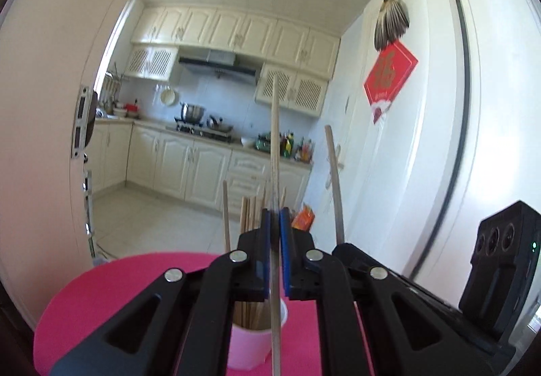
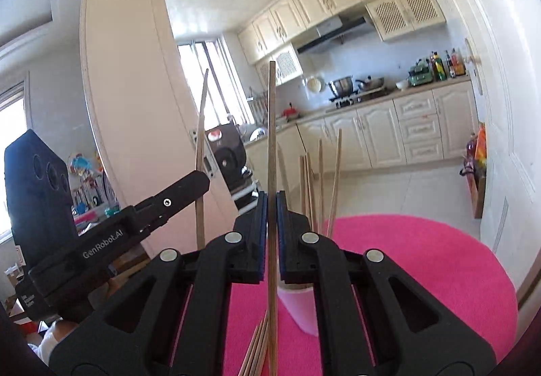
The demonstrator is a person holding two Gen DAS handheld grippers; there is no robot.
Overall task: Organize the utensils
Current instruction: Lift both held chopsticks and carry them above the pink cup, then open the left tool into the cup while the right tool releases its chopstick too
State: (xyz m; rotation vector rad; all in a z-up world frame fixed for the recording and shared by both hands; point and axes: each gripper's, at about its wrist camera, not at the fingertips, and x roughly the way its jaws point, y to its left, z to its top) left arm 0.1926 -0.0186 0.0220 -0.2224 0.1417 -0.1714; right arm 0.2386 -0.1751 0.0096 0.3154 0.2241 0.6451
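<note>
Chopsticks (image 1: 274, 146) (image 2: 271, 139) upright, one pinched in each tool: left tool (image 1: 274, 220), right tool (image 2: 271, 203), above pink cup (image 1: 250, 345) on table (image 2: 422, 257).

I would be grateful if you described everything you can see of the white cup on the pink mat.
The white cup is a plain, smooth cylinder, seemingly paper or plastic, standing upright on the pink mat. Its open mouth holds a bundle of wooden chopsticks that lean at different angles and rise well above the rim. Both grippers' bodies hide most of it, so only its rim and part of the wall show. No gripper touches it. In the right wrist view, a few loose chopsticks lie on the mat beside it.
</note>
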